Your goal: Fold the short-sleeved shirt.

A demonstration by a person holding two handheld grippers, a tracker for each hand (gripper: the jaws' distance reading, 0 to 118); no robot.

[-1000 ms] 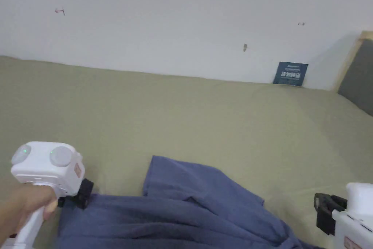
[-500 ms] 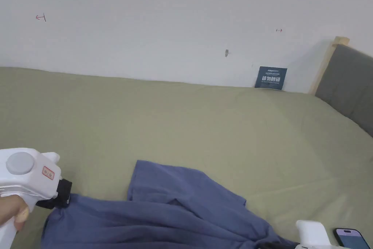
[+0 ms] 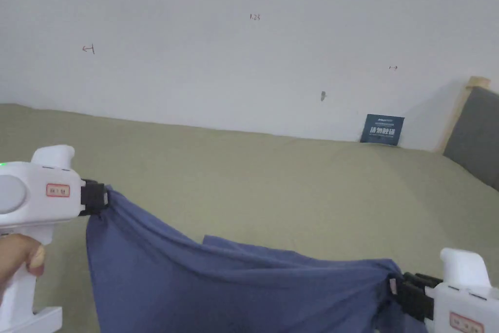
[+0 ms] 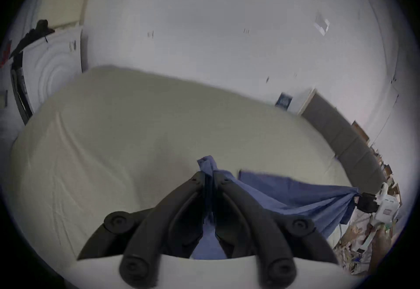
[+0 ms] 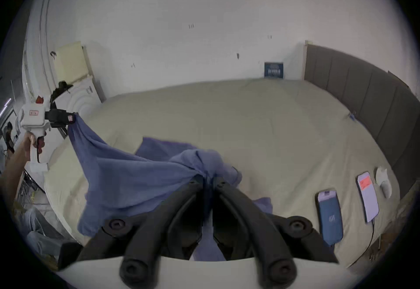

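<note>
A wide bed with a smooth olive-green sheet [image 3: 273,178] fills the lower part of the room, against a plain white wall [image 3: 243,56]. A small dark blue card with white print [image 3: 382,129] leans on this wall at the far edge of the bed. A grey padded headboard with a light wooden frame [image 3: 475,122] stands on the right. Near it, two smartphones lie on the sheet: one with a blue back [image 5: 329,216], and just beside it one with a lit screen [image 5: 367,196].

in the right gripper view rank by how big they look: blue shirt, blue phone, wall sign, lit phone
1. blue shirt, by far the largest.
2 and 3. blue phone and lit phone: look alike, so unranked.
4. wall sign, smallest, though it is farthest from the camera.
</note>
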